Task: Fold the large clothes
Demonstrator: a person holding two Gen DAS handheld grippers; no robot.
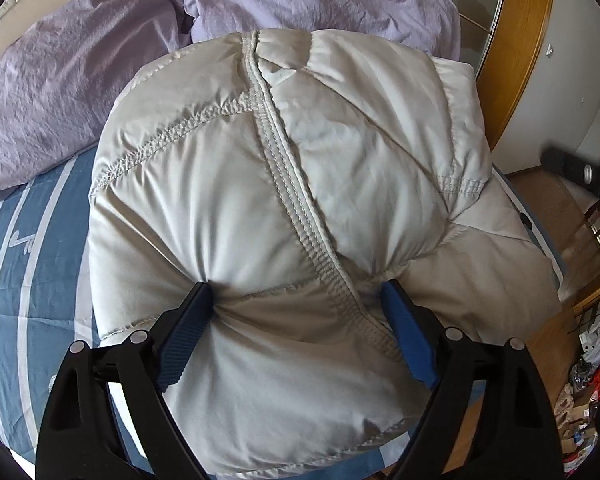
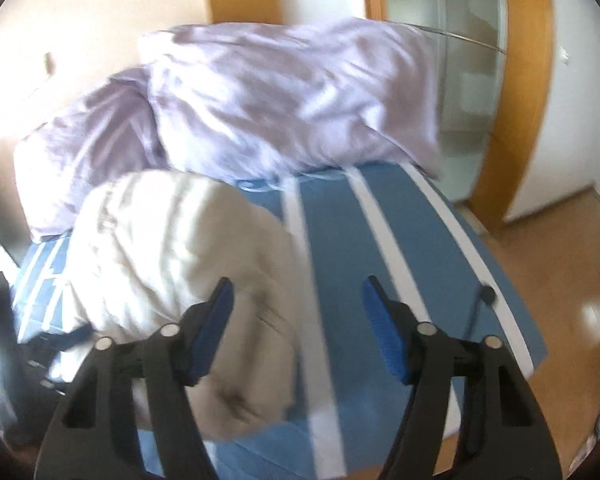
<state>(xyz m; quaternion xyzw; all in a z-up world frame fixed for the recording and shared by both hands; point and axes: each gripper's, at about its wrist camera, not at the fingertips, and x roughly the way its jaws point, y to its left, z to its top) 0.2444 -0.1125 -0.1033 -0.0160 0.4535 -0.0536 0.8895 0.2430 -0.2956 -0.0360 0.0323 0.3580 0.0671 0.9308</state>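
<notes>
1. Where the blue, white-striped sheet shows, the bed [image 1: 32, 264] carries everything; in the right wrist view its stripes run up toward the headboard end.
2. Lilac bedding [image 1: 72, 80] lies bunched at the far end of the bed, behind the jacket.
3. The jacket [image 1: 268, 184], a cream puffy one, sits folded into a plump bundle on the sheet, its zipper [image 1: 288, 184] running diagonally across the top; in the blurred right wrist view it lies to the left on the bed.
4. The left hand-held gripper [image 1: 300, 292] is clamped on the jacket's near edge, its blue pads [image 1: 184, 332] pressing dents into the padding on both sides.
5. The right hand-held gripper [image 2: 298, 292] hangs above the sheet just beside the jacket, jaws apart, holding nothing.
</notes>
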